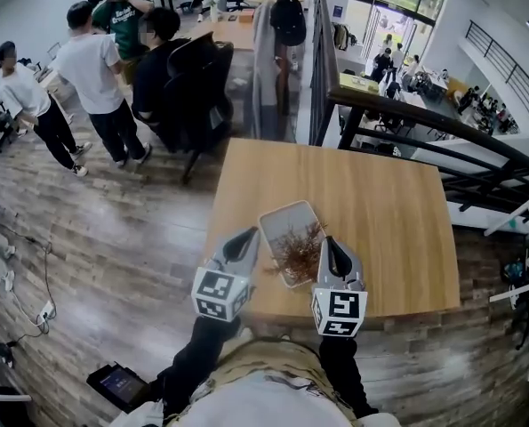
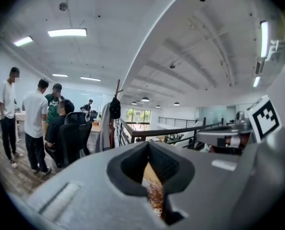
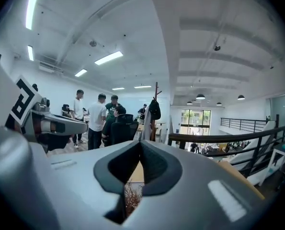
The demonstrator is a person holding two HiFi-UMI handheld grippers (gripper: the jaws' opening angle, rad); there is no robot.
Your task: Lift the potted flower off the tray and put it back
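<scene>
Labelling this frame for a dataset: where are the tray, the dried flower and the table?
tray (image 1: 284, 220), head view, bare inner surface at its far end.
dried flower (image 1: 298, 251), head view, middle of the brown sprigs.
table (image 1: 388, 207), head view, bare wooden top.

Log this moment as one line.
left gripper: jaws shut, empty | right gripper: jaws shut, empty | potted flower: on tray, ungripped | tray: on wooden table

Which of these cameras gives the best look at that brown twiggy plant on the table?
The head view. It shows the plant nearly whole from above, on its white tray on the wooden table. The left and right gripper views each catch only a sliver of its twigs through the narrow gap beneath their closed jaws.
</scene>
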